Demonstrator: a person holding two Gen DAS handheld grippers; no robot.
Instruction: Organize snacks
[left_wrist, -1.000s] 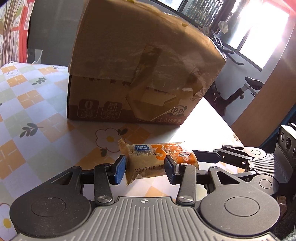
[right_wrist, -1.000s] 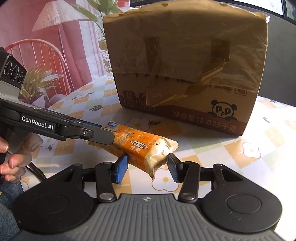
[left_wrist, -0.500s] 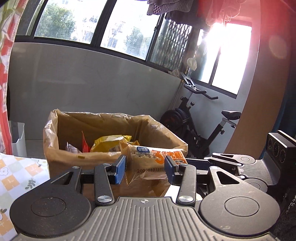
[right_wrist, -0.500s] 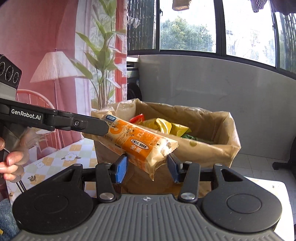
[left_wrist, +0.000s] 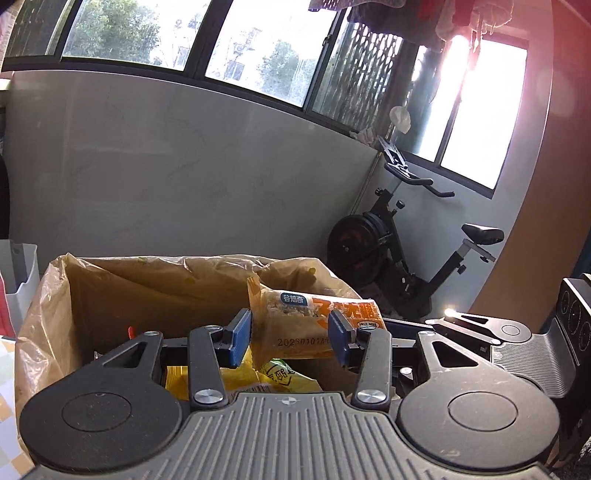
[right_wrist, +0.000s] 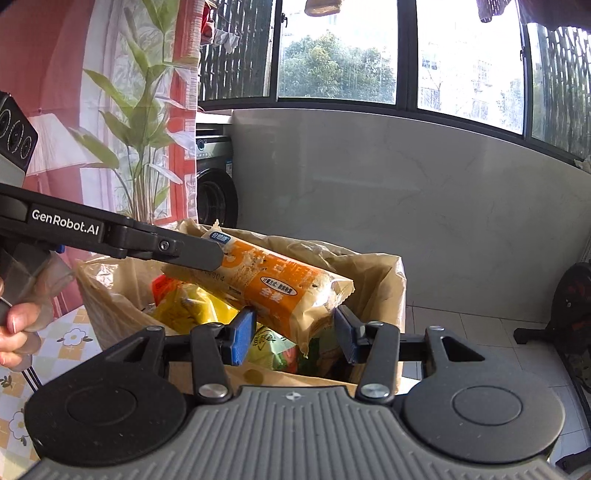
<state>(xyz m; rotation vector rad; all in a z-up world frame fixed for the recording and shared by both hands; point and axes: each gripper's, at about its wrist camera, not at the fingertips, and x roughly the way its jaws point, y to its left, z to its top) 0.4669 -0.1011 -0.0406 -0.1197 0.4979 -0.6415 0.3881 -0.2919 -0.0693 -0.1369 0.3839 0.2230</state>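
An orange and clear bread pack (left_wrist: 314, 325) (right_wrist: 273, 284) is held level between both grippers, above the open cardboard box (left_wrist: 122, 288) (right_wrist: 373, 269). My left gripper (left_wrist: 290, 338) is shut on one end of the pack. My right gripper (right_wrist: 293, 334) is shut on the other end. The box holds yellow, green and red snack bags (left_wrist: 280, 376) (right_wrist: 192, 302) under the pack. The left gripper's arm (right_wrist: 110, 232) crosses the right wrist view; the right gripper's body (left_wrist: 517, 339) shows in the left wrist view.
The box is lined with a plastic bag. A flowered tablecloth (right_wrist: 70, 336) lies below at the left. An exercise bike (left_wrist: 406, 251) stands behind the box, a washing machine (right_wrist: 214, 184) and a plant (right_wrist: 144, 122) beyond. A grey wall runs under the windows.
Both grippers have lifted the pack from the table up over the box rim. In the last half second they moved forward, so the pack now hangs over the box's inside.
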